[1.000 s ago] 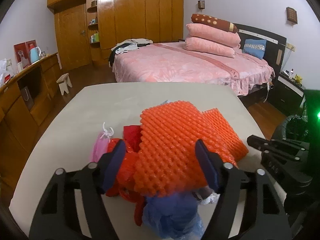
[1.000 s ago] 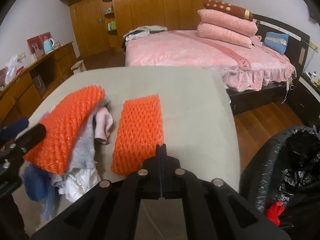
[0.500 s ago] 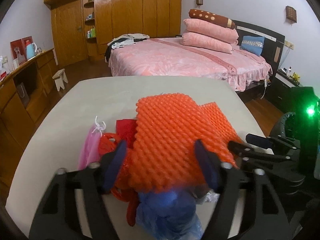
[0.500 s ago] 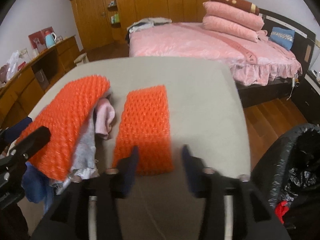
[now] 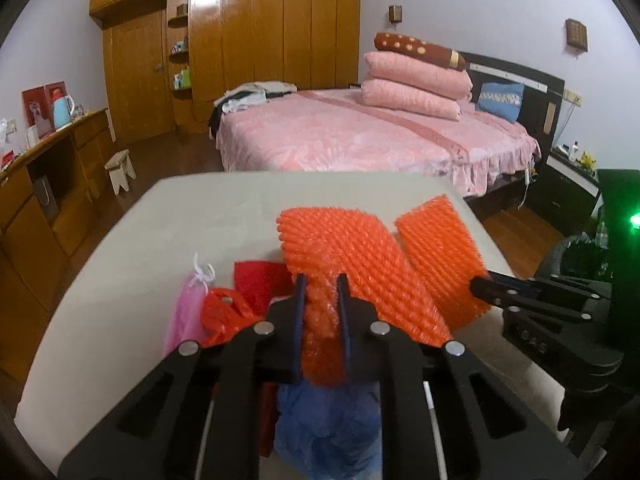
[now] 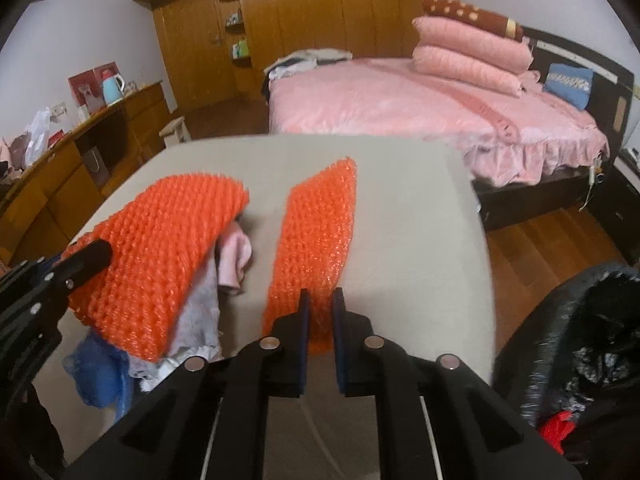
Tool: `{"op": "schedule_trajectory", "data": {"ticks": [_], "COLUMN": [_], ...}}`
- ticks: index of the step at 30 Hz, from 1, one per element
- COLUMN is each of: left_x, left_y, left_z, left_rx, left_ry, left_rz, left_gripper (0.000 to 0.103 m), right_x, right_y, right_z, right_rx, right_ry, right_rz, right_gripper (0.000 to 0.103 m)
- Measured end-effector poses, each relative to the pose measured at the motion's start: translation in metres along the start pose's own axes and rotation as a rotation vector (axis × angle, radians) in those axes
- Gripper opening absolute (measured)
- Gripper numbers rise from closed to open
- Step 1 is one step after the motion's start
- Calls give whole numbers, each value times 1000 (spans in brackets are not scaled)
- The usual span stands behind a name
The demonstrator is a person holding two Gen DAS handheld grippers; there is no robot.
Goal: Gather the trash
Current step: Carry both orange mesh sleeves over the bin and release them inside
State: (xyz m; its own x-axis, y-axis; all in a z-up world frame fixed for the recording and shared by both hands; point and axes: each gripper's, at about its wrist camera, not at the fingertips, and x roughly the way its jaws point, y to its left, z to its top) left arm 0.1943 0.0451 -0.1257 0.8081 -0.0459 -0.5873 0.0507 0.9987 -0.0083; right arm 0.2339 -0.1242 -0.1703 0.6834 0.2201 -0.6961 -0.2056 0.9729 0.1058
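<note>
On a trash pile at the near side of the beige table (image 5: 208,216) lies a large orange bubble wrap (image 5: 344,248). My left gripper (image 5: 320,292) is closing, and its pads squeeze the wrap's near edge into a bunch. A narrow orange bubble wrap sheet (image 6: 320,224) lies to its right. My right gripper (image 6: 318,304) is closing too, with that sheet's near end pinched between its pads. From the other wrist, the right gripper (image 5: 480,282) appears on the narrow sheet (image 5: 440,248) and the left gripper (image 6: 96,254) on the large wrap (image 6: 160,248).
Under the large wrap lie a pink bag (image 5: 186,316), a red plastic bag (image 5: 226,308), red cloth (image 5: 260,276), a blue bag (image 5: 328,428) and pale rags (image 6: 236,256). A black-lined trash bin (image 6: 580,340) stands off the table's right edge. Beyond the table is a pink bed (image 5: 360,136).
Both grippers have closed on the orange wraps: the left from wide open around the large one, the right after opening over the narrow sheet. The narrow sheet now stands tilted.
</note>
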Motion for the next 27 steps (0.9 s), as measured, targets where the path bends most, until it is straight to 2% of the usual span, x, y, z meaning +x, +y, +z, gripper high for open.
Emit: {"op": "schedule_trajectory", "data": {"ticks": [10,27], "left_x": [-28,-62], "left_y": [-16,-65], "left_z": [17,30], "left_rx": [13,52], "left_ry": [-73,-112], "left_rz": [-30,-114], "left_gripper": [13,12], "right_x": [-53,-134], "right_y": [-8,-39], "right_z": [11,14], "right_rx": [30,61], "right_ry": [-87,-183], "right_rz": [-25,-88], "right_gripper": [11,11]}}
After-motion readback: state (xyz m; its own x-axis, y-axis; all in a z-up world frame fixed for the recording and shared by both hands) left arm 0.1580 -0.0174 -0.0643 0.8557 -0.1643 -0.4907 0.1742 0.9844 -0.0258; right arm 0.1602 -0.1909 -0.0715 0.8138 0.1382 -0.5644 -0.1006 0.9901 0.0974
